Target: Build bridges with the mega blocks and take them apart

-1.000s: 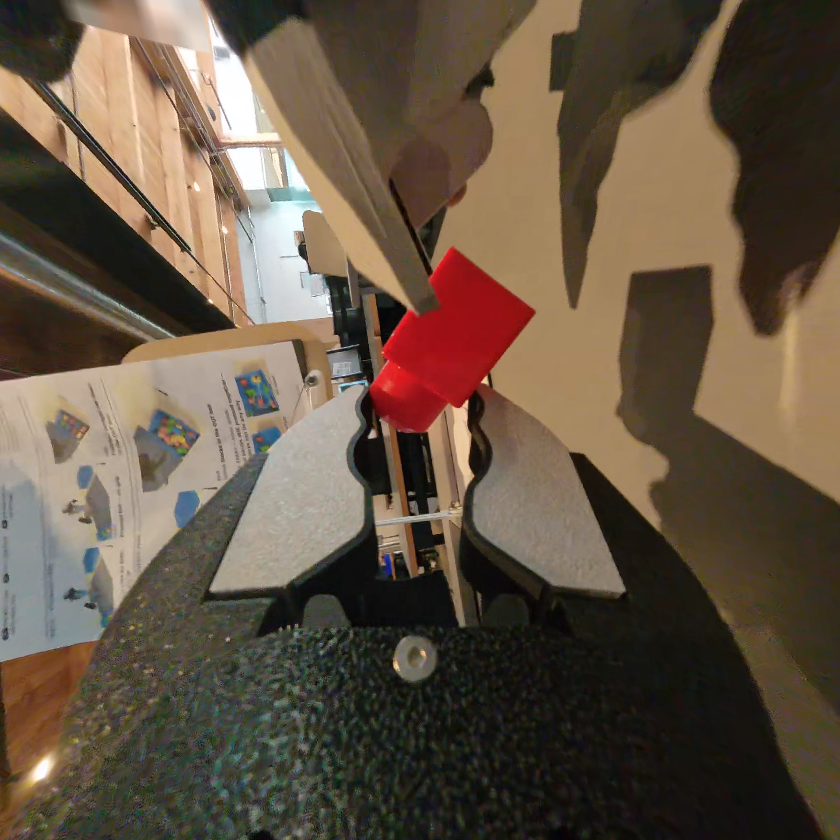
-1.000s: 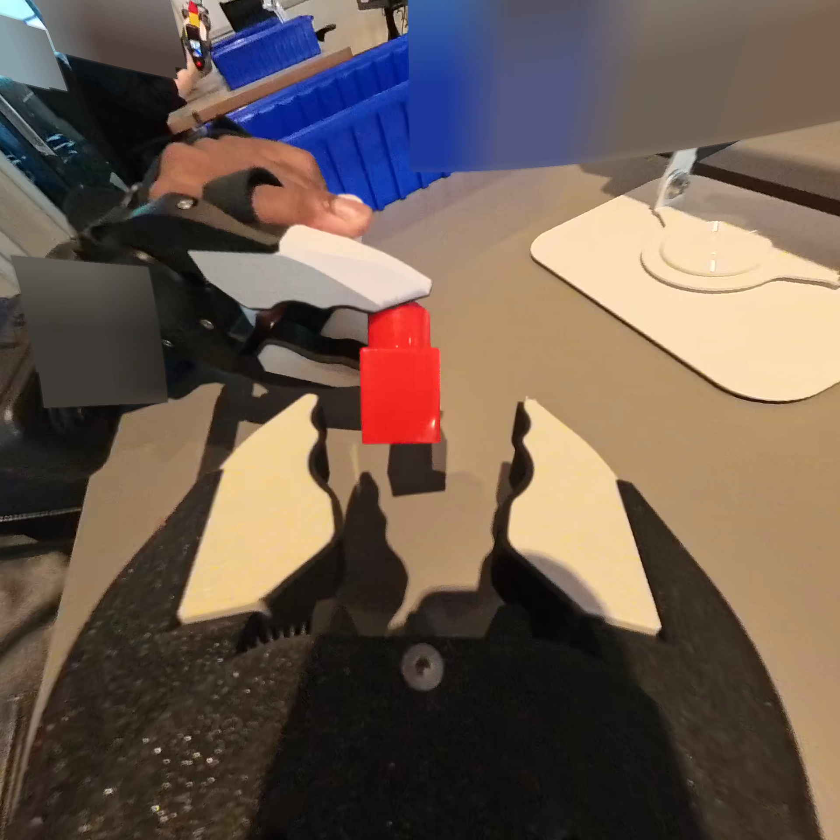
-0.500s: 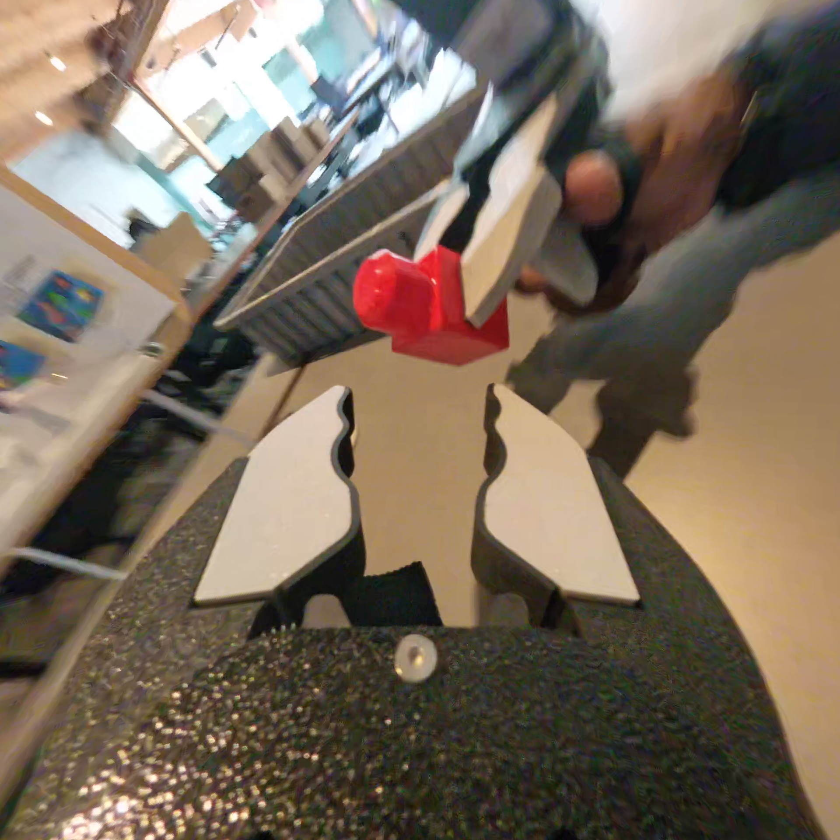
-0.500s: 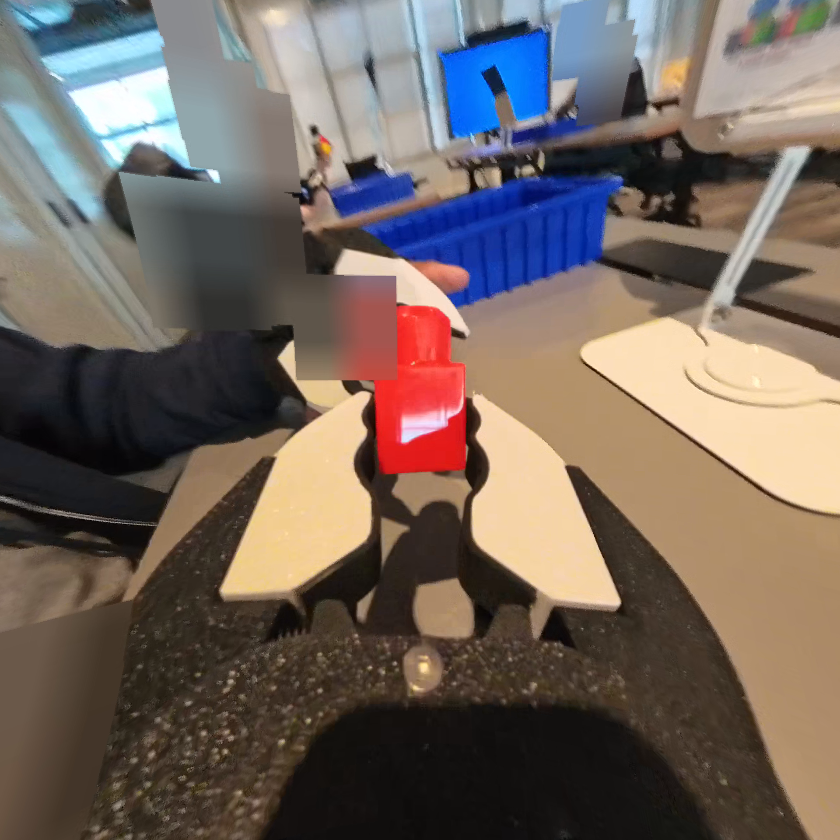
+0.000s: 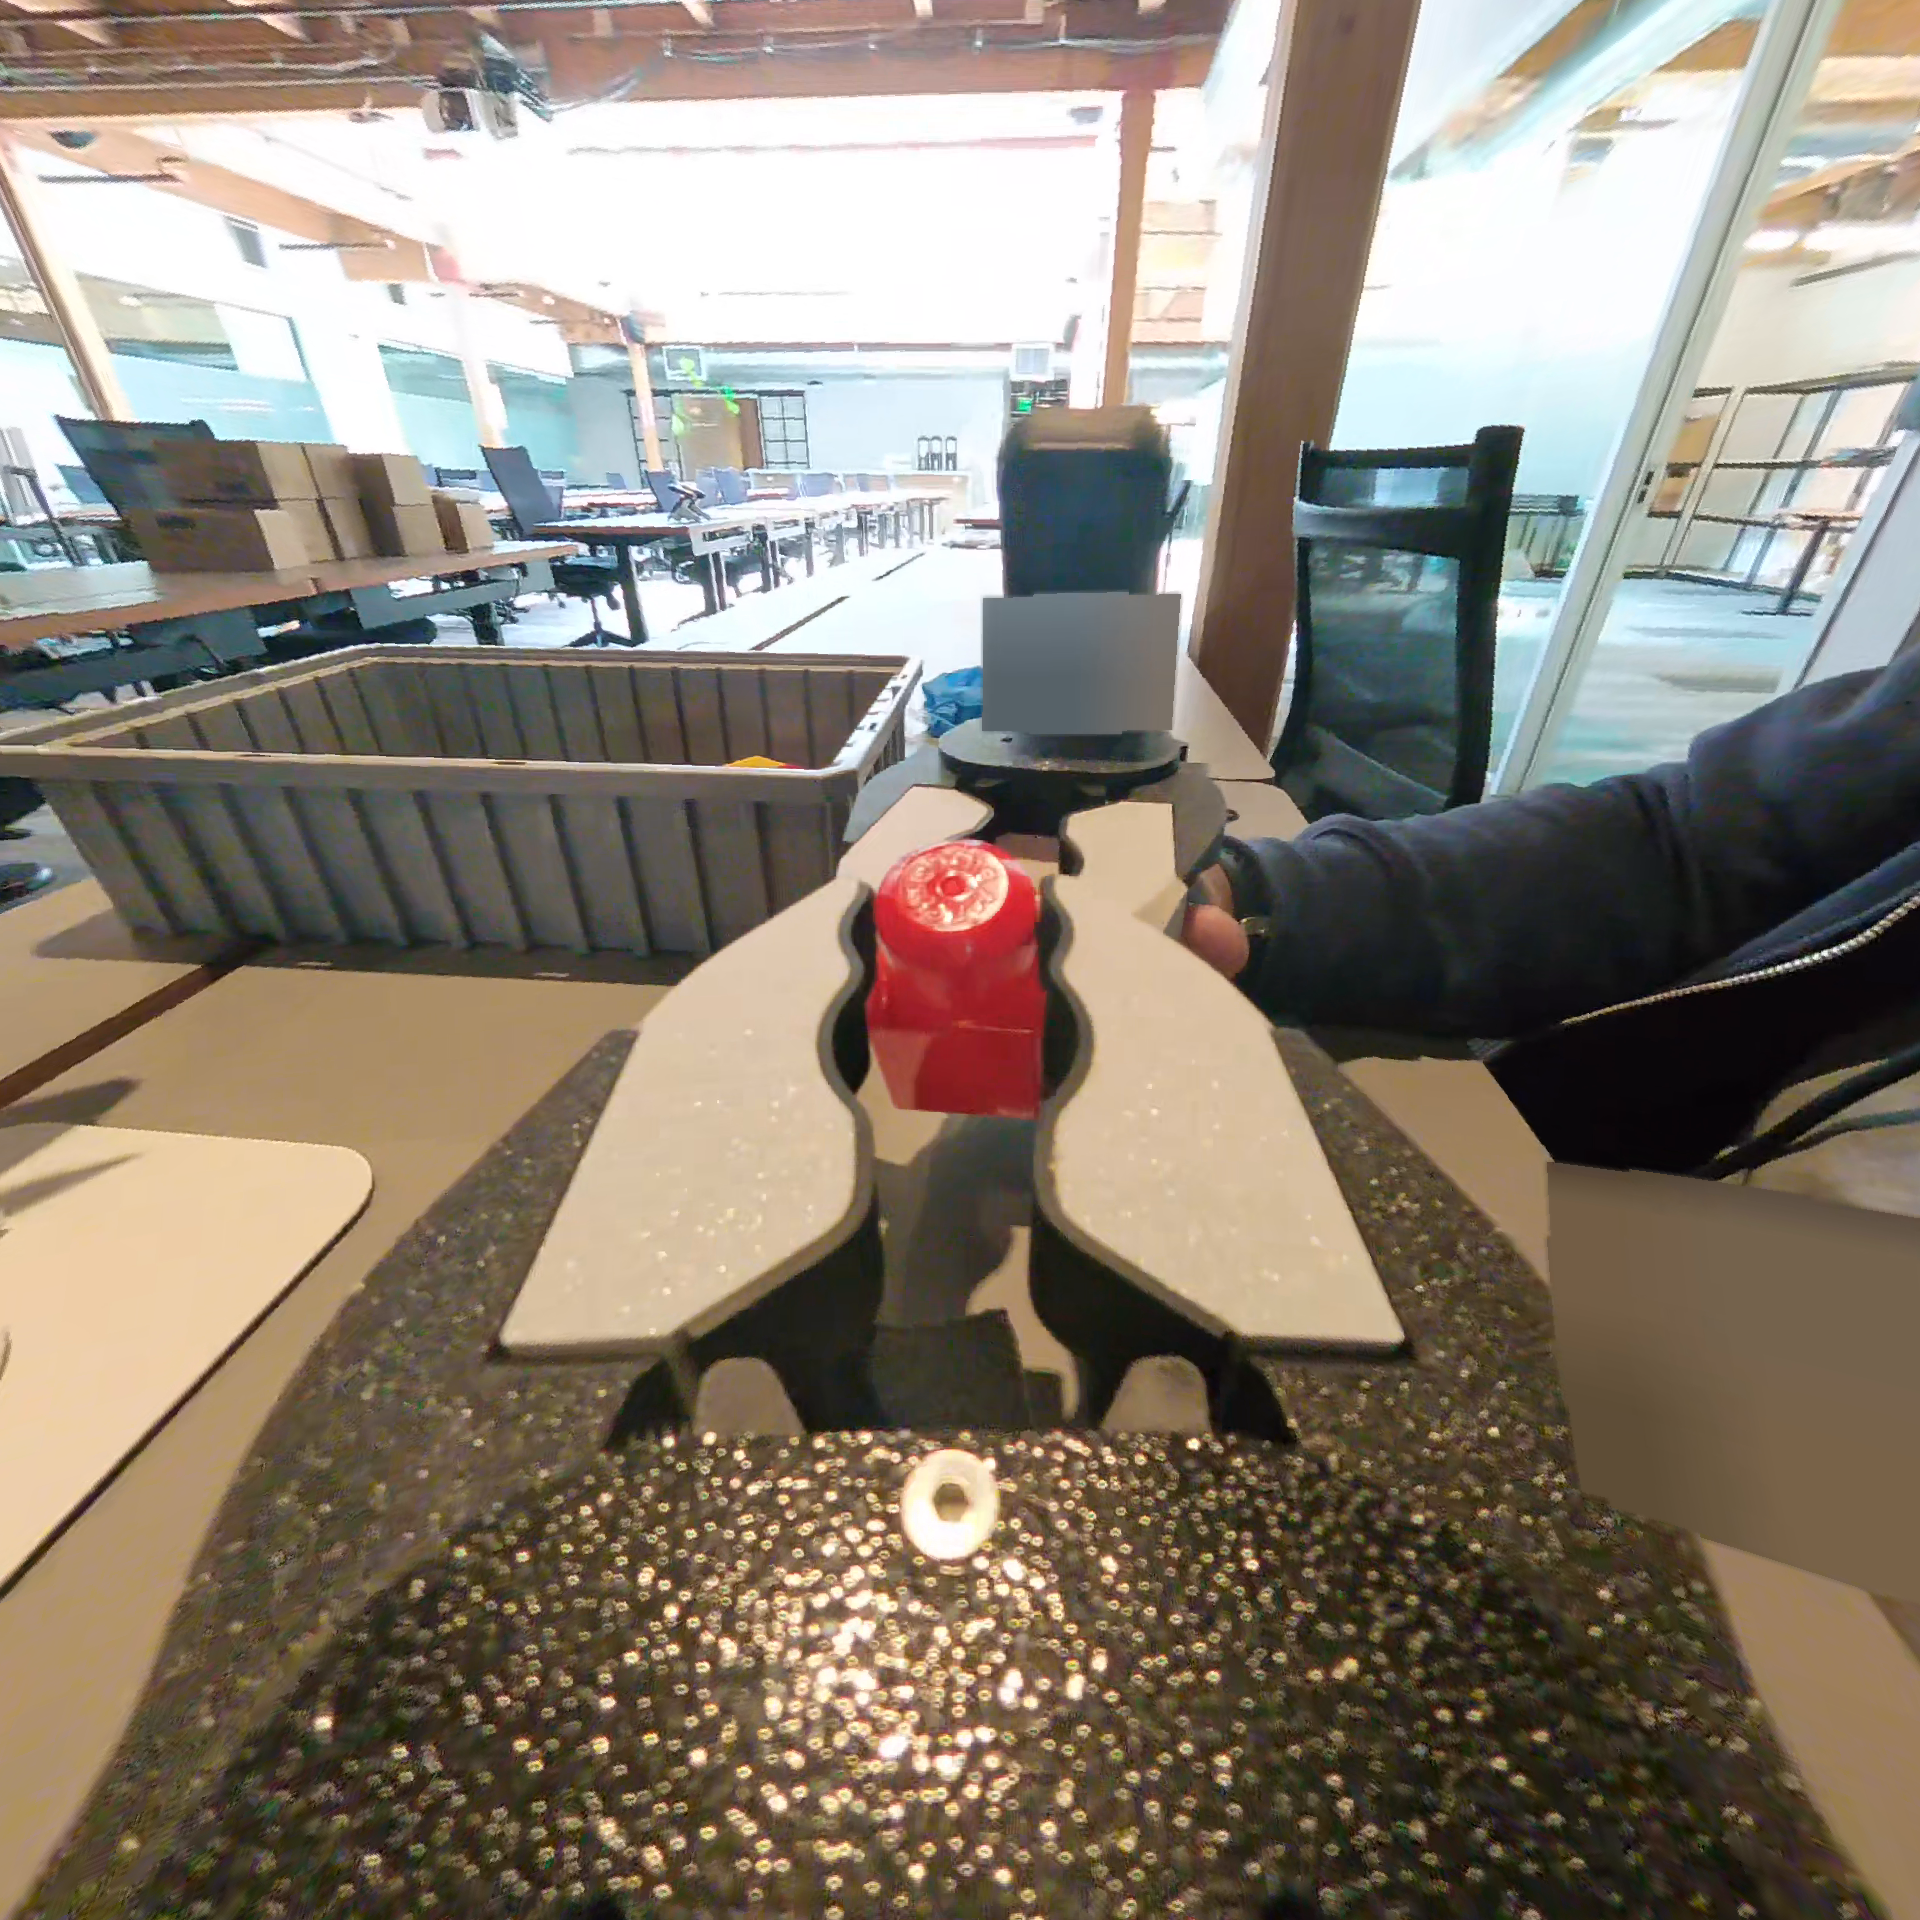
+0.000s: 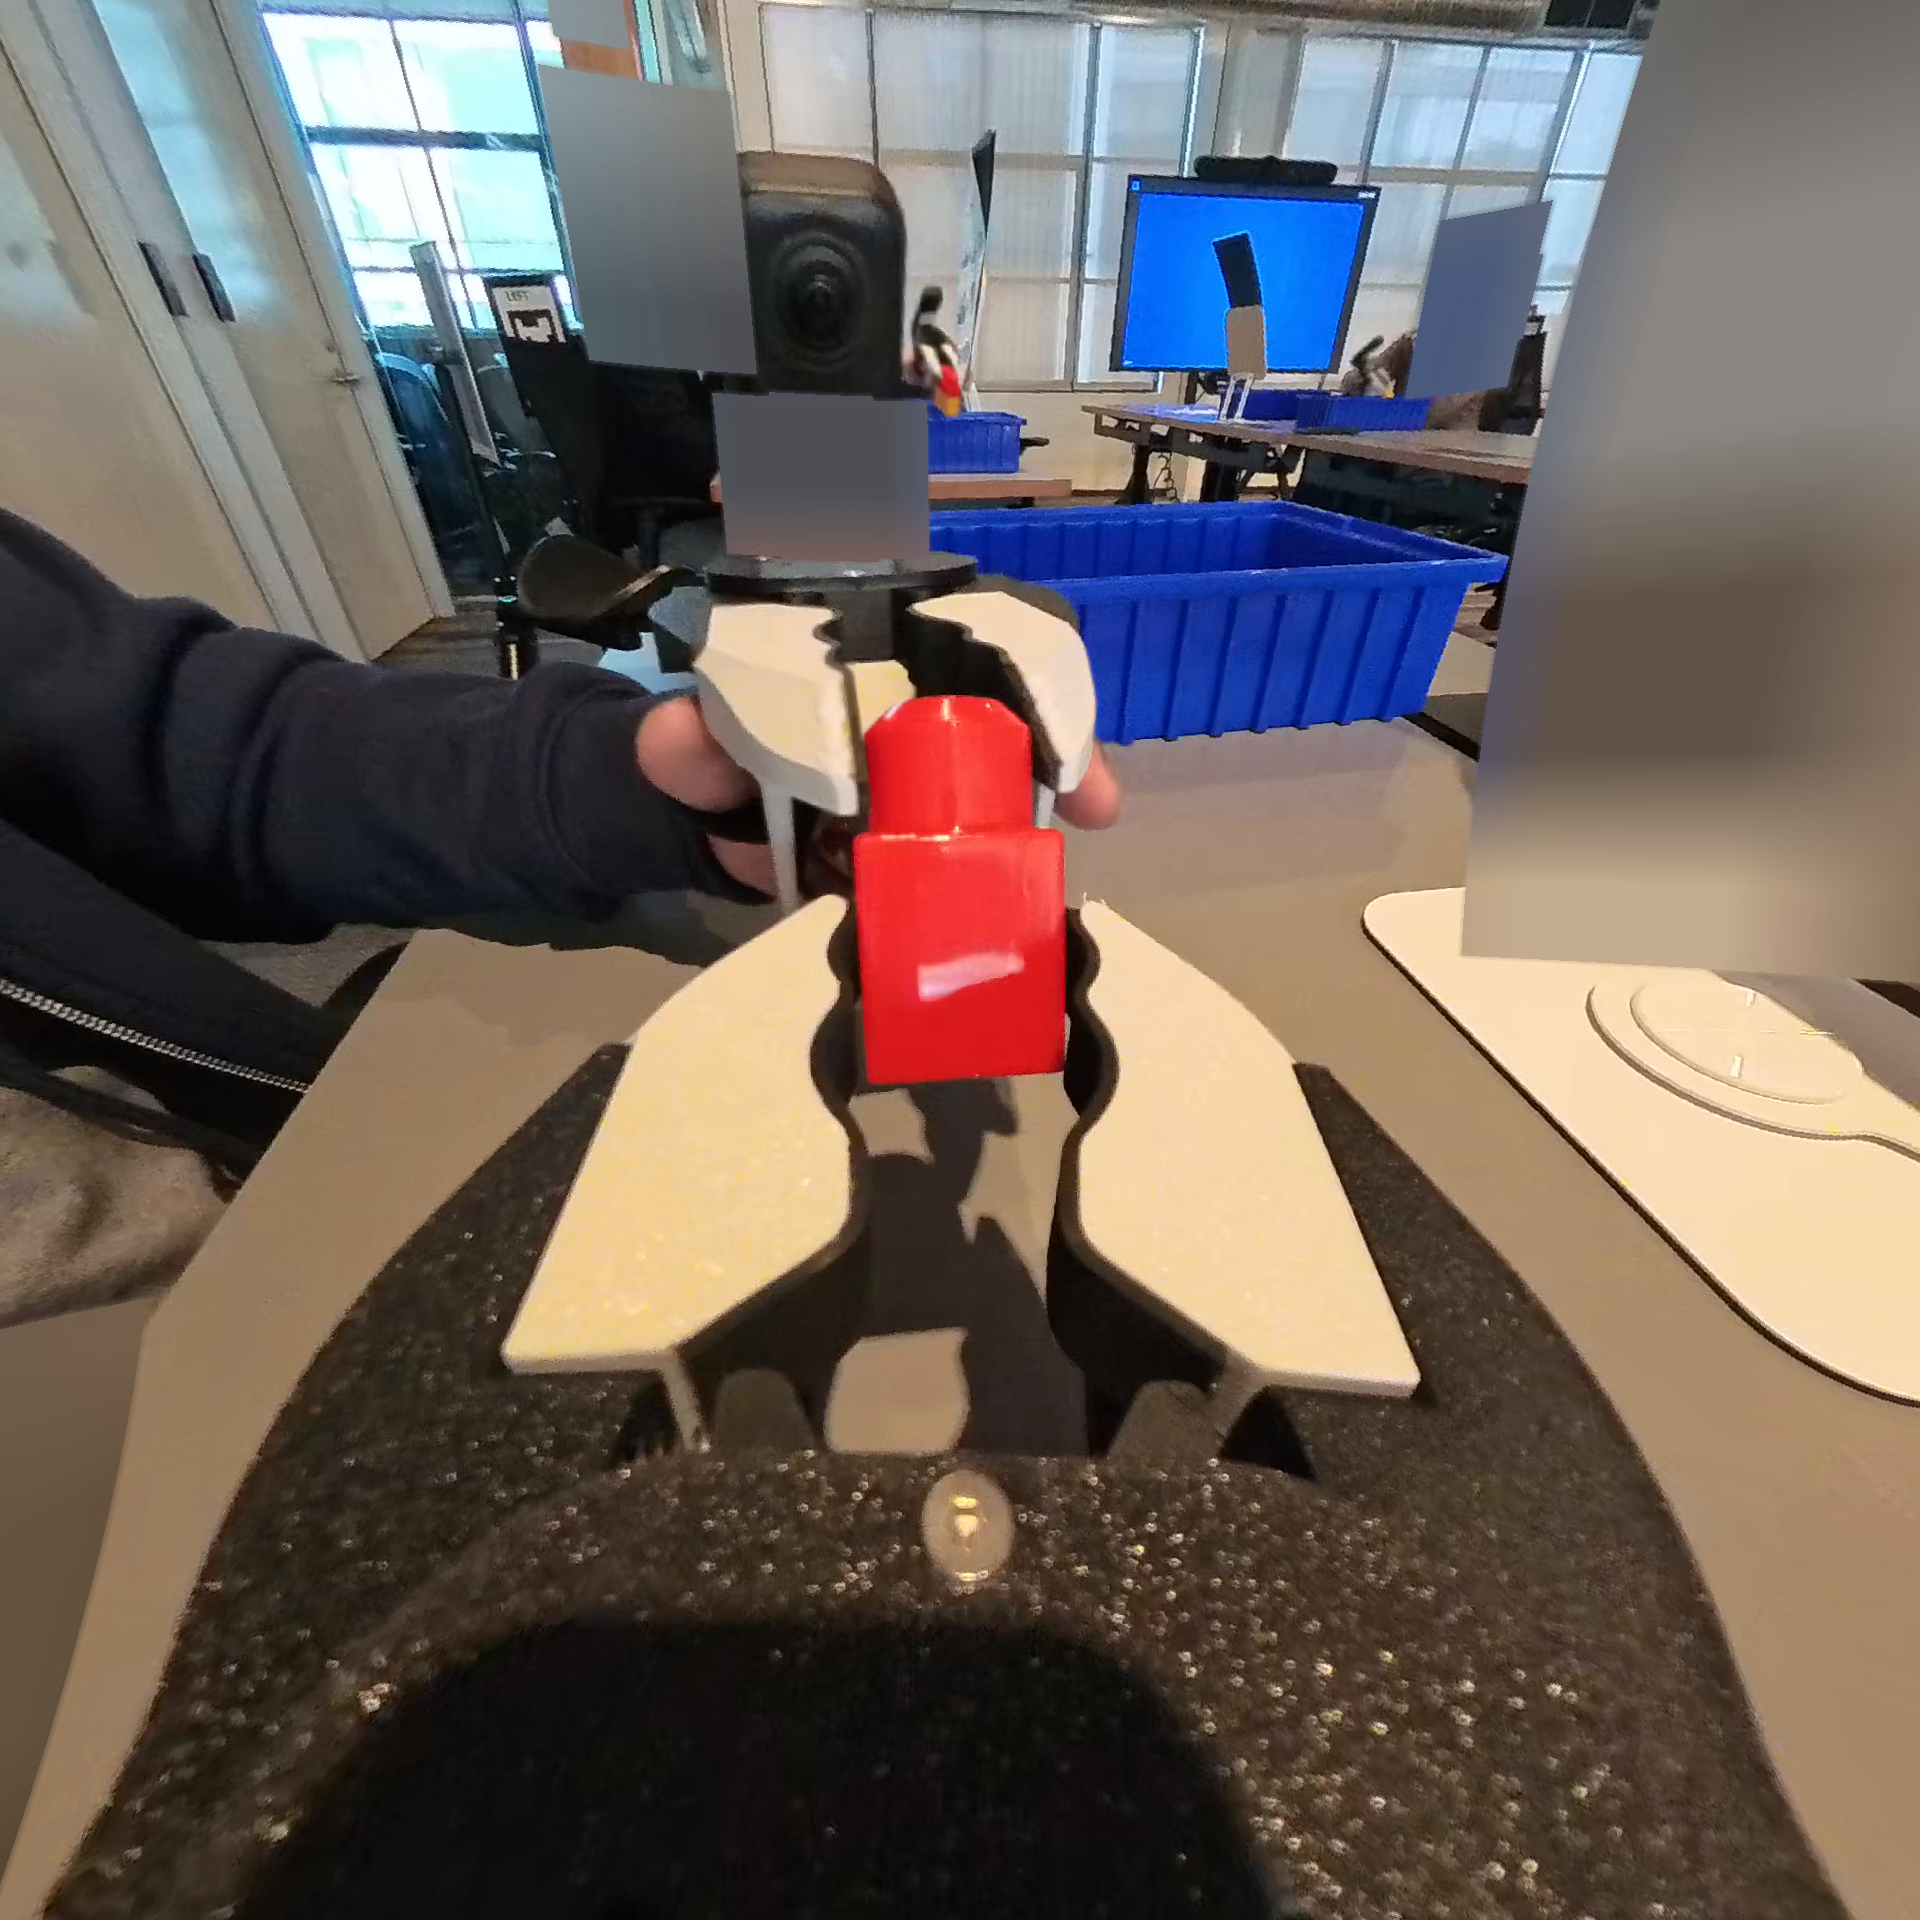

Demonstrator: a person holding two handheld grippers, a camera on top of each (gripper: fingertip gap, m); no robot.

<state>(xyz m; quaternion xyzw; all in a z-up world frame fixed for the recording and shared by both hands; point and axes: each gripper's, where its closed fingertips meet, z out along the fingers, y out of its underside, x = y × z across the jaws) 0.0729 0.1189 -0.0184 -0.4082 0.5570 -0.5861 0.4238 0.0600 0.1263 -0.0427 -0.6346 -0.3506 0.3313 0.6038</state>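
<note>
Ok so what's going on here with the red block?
A person holds a gripper in each hand, and both are closed on one red block held just above the table. The right gripper clamps the block's square body. The left gripper, facing it, pinches the round stud on top. It looks like a handover between the two, or a regrip. No bridge is in view.

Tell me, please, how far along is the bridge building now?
Done: nothing that can be seen; no bridge stands on the table. In hand: one red block, gripped by the right gripper on its body and by the left gripper near its stud. Left: seemingly all the building and the taking apart.
</note>
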